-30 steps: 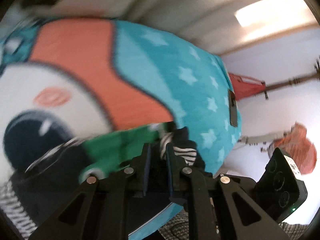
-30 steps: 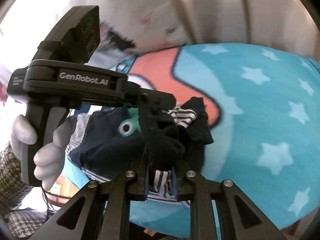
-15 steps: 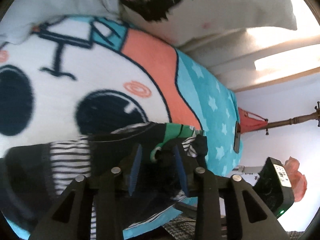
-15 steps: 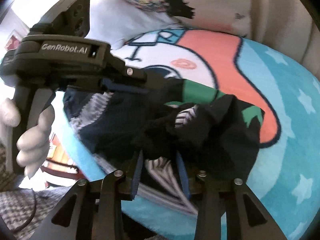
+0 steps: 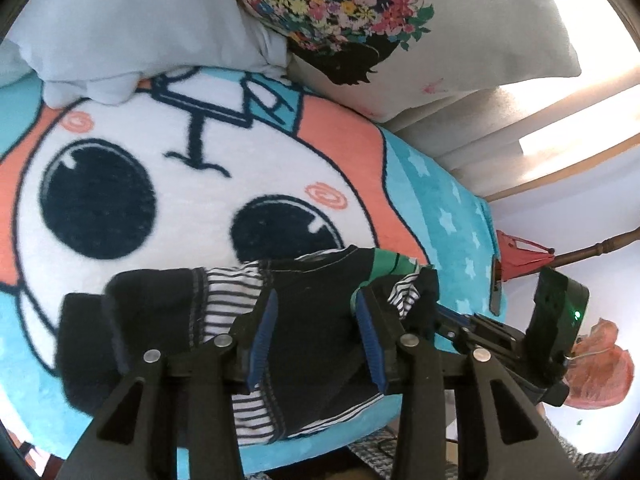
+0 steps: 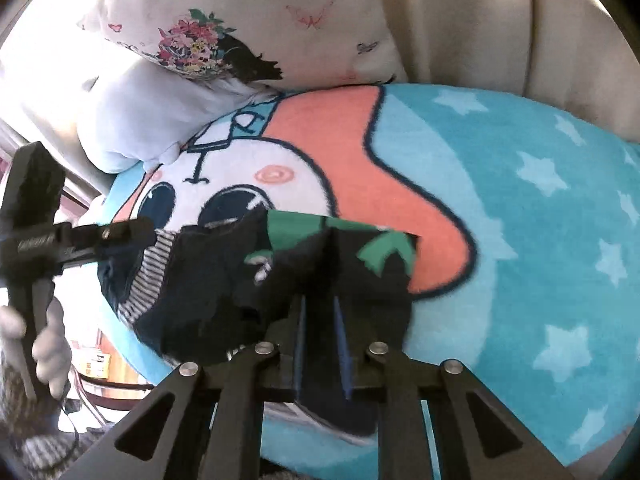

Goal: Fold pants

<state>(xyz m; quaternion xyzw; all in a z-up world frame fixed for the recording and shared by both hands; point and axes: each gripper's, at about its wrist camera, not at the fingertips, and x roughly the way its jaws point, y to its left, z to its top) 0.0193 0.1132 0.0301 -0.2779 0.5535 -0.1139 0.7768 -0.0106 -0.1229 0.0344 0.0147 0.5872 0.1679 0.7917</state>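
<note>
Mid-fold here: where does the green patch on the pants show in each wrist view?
Left wrist: green patch right of centre, at the pants' far edge.
Right wrist: green patch centre, above the fingers.
Shared landmark: floral pillow, along the top.

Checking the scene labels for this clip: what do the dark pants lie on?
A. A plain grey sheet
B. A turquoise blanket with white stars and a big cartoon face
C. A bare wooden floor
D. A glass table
B: the pants lie on the turquoise blanket, whose white stars and big-eyed cartoon face show around them in both wrist views.
</note>
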